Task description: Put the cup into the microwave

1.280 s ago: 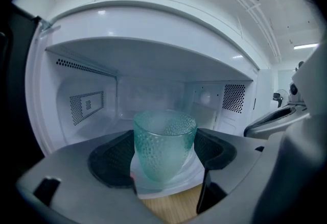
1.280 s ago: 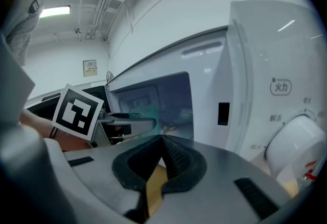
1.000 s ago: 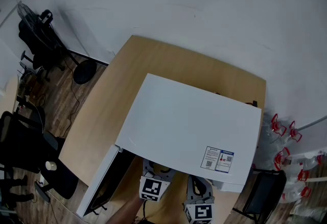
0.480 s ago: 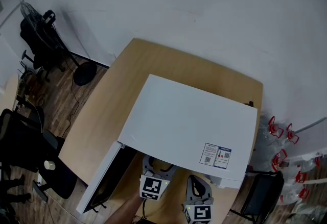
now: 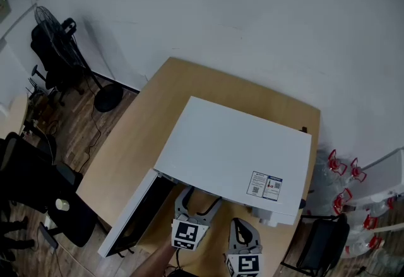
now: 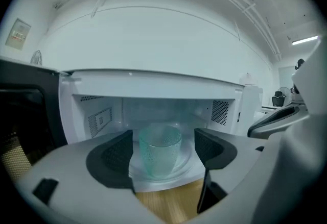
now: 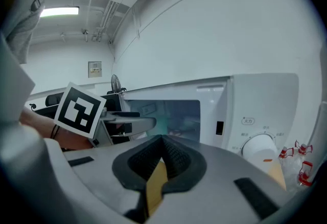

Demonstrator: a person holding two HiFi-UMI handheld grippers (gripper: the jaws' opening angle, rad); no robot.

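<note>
Inside, the cup (image 6: pixel 160 154) is standing upright on the glass plate (image 6: pixel 176 173) in the microwave (image 6: pixel 153 85). Its pale green wall is showing between the jaws of the left claw (image 6: pixel 163 163), which are gaping wide and touching neither side of it. Overhead, the microwave's white top is hiding the cup entirely, and the door (image 5: pixel 134 219) is hanging open at the left over the counter (image 5: pixel 142 124). Further right, the right claw (image 7: pixel 162 160) is pressing its jaws together on nothing, its body running off the head view's near edge.
</note>
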